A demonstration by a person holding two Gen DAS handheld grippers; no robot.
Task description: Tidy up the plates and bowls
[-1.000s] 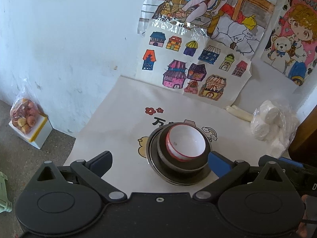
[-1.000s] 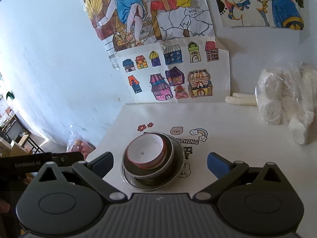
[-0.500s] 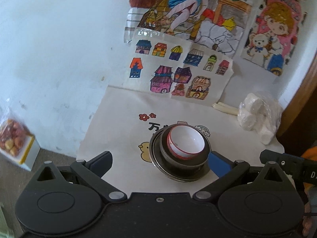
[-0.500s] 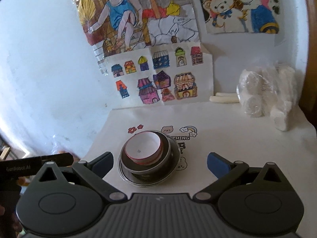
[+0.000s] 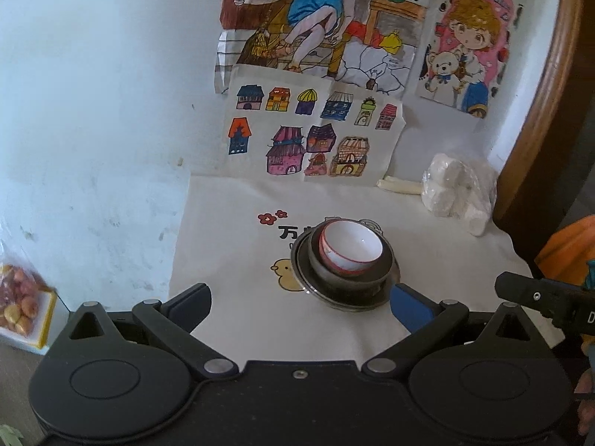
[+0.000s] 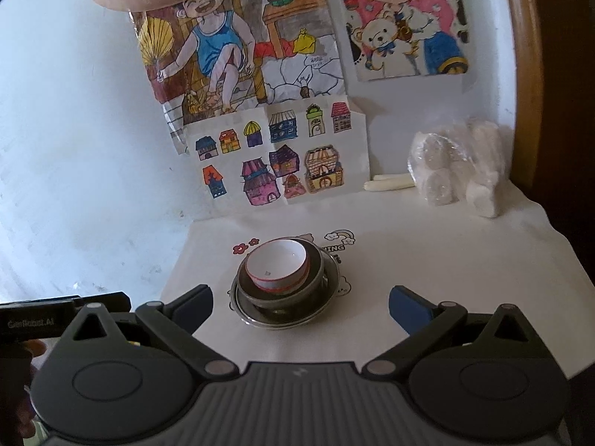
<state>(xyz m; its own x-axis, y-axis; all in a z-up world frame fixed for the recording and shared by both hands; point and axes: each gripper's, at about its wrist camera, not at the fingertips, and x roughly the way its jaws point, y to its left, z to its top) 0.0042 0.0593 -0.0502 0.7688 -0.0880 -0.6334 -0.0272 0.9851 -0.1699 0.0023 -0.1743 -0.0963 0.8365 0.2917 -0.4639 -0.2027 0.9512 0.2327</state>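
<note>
Both wide-open, empty grippers, left gripper [image 5: 299, 304] and right gripper [image 6: 300, 306], are being withdrawn from the nested red-rimmed bowl [image 6: 278, 265], dark bowl [image 6: 316, 278] and steel plate [image 6: 331, 303] at the tablecloth's [image 6: 446, 260] centre, the stacking being judged complete.

a small white red-rimmed ceramic bowl [image 5: 351, 247] [image 6: 278, 264] sat nested in a wider dark grey bowl [image 5: 353, 278] [image 6: 282, 290], which rested in a shallow round metal plate [image 5: 316, 290] [image 6: 327, 303] near the middle of the cream printed tablecloth [image 5: 230, 312] [image 6: 446, 271]. behind the stack, a paper sheet of coloured house drawings [image 5: 308, 133] [image 6: 275, 156] leaned against the wall. to the right of that sheet, two pale candles [image 5: 399, 187] [image 6: 388, 183] lay at the wall's foot, with a clear plastic bag of white rolls [image 5: 457, 193] [image 6: 457, 171] just to their right.
</note>
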